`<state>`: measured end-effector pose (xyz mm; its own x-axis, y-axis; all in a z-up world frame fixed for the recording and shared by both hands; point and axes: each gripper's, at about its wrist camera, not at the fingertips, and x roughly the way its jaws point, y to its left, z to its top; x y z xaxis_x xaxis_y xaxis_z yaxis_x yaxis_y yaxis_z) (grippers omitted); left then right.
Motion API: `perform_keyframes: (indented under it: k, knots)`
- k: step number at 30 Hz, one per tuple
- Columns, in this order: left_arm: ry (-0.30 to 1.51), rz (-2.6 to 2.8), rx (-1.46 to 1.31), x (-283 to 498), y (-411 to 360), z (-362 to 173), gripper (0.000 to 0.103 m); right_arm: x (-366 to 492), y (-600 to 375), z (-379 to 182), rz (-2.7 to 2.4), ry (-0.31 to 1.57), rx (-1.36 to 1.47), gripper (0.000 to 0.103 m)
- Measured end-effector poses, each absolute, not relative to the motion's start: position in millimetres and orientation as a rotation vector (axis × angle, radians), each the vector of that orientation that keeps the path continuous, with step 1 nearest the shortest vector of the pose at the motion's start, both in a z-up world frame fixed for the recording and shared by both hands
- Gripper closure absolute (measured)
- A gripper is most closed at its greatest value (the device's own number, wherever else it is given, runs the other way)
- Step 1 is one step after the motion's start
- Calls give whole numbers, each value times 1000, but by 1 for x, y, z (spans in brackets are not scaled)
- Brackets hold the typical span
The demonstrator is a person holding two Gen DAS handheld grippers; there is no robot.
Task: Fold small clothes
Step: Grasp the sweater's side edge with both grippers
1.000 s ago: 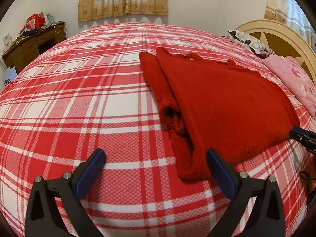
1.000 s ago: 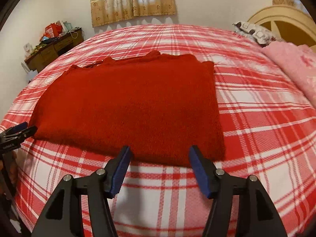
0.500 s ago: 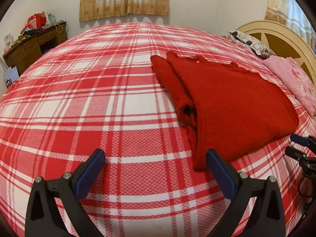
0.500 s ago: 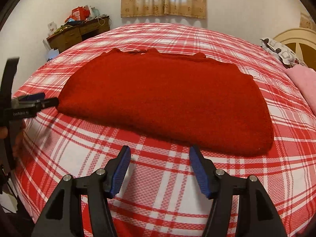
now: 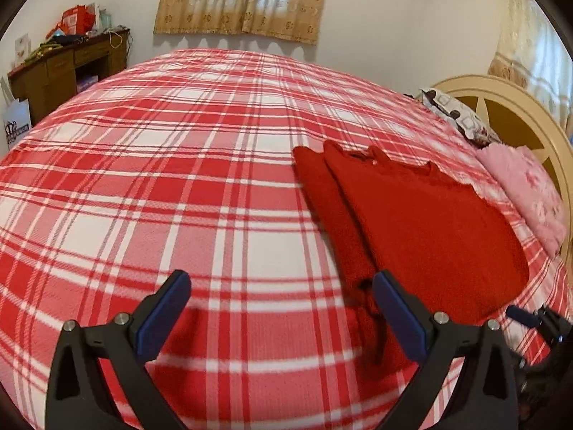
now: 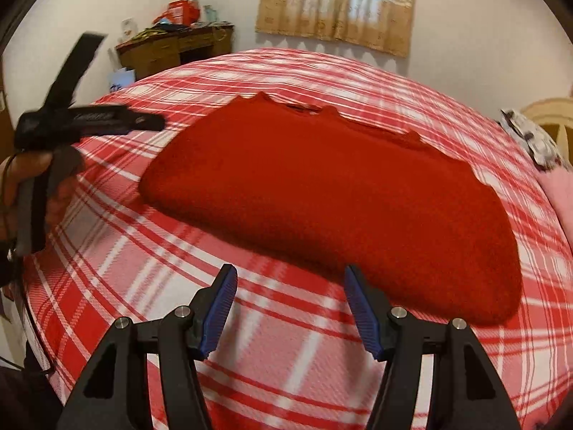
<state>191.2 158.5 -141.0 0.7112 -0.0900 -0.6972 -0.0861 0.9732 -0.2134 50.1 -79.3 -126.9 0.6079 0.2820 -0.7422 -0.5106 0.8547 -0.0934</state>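
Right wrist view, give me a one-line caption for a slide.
Open right tongs hover over the plaid bed before a folded red sweater, left tongs alongside.

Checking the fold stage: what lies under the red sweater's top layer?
Under the red sweater, a folded-in sleeve sticks out along its left edge, on the plaid bedspread. Anything further beneath is covered by the top layer.
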Motion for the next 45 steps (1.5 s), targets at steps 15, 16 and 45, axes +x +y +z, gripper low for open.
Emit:
perform_keyframes:
  k: [15,16,45]
  knots:
    - [780,-165,-372,249,153,-143,0,56,-4,-133,567,750,-413,40]
    - [783,-170,-376,251,153,-144,1,56,1,-134,570,748,-418,40]
    - [825,-324,-525,301,162,-170,60,58,47,-145,578,643,-550,71]
